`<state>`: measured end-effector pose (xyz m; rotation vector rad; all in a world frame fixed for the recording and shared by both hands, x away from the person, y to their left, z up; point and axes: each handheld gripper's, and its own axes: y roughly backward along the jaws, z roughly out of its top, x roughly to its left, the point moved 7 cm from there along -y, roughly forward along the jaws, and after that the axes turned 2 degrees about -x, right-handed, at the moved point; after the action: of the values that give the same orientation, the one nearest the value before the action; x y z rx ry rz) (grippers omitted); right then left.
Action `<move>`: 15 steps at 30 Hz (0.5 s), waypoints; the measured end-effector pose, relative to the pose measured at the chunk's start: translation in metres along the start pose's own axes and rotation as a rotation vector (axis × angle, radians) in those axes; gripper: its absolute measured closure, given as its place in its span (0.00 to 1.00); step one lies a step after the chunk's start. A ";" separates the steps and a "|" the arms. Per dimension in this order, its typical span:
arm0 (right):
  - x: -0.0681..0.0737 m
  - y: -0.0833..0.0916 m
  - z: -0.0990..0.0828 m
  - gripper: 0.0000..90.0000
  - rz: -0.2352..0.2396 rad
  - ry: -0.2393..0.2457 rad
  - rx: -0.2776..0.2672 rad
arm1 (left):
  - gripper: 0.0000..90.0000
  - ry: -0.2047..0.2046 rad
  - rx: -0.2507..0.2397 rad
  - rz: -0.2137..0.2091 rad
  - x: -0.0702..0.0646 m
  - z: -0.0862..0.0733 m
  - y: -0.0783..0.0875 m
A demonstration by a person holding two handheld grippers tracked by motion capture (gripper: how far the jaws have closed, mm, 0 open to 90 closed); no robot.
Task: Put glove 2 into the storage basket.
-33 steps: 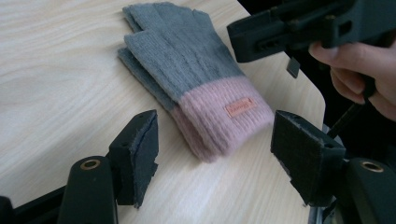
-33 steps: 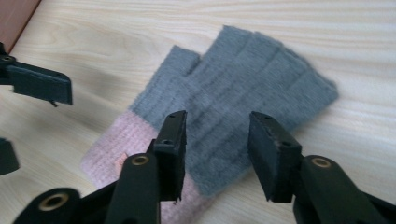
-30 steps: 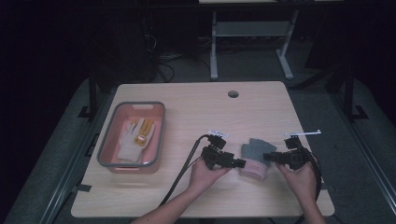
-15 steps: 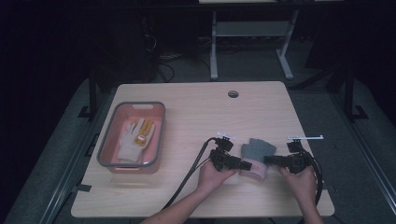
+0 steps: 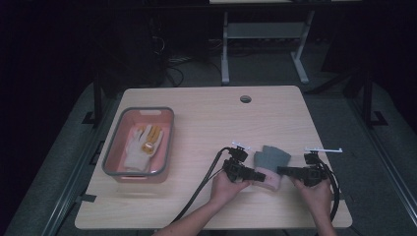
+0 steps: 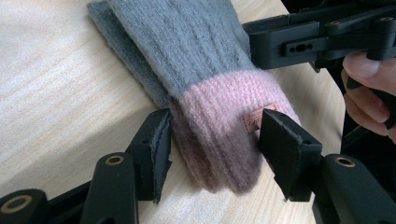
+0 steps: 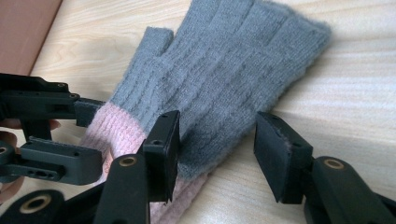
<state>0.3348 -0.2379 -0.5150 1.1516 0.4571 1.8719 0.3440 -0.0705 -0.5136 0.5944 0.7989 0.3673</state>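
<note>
On the pale wooden tabletop (image 5: pixel 206 118) lies a grey knitted fingerless glove with a pink cuff (image 5: pixel 270 164). The left tongs (image 6: pixel 212 147), just closing, straddle its cuff; the right tongs (image 7: pixel 217 147), just opening, stand apart over its grey edge. A pink tray (image 5: pixel 114 157) sits well apart.

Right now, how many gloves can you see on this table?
2: a grey and pink knit glove on the table between the two grippers, and a white and yellow glove in the pink tray. More may be hidden beneath.
</note>
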 end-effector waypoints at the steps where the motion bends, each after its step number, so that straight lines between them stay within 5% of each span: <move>1: 0.000 0.000 -0.001 0.55 0.006 -0.011 -0.003 | 0.49 0.006 0.000 -0.001 0.000 0.000 0.000; 15: -0.001 -0.006 -0.004 0.69 0.074 -0.067 -0.042 | 0.51 0.060 0.016 -0.016 0.000 0.001 0.000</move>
<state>0.3346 -0.2350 -0.5211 1.2137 0.3409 1.8913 0.3447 -0.0705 -0.5131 0.5940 0.8647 0.3661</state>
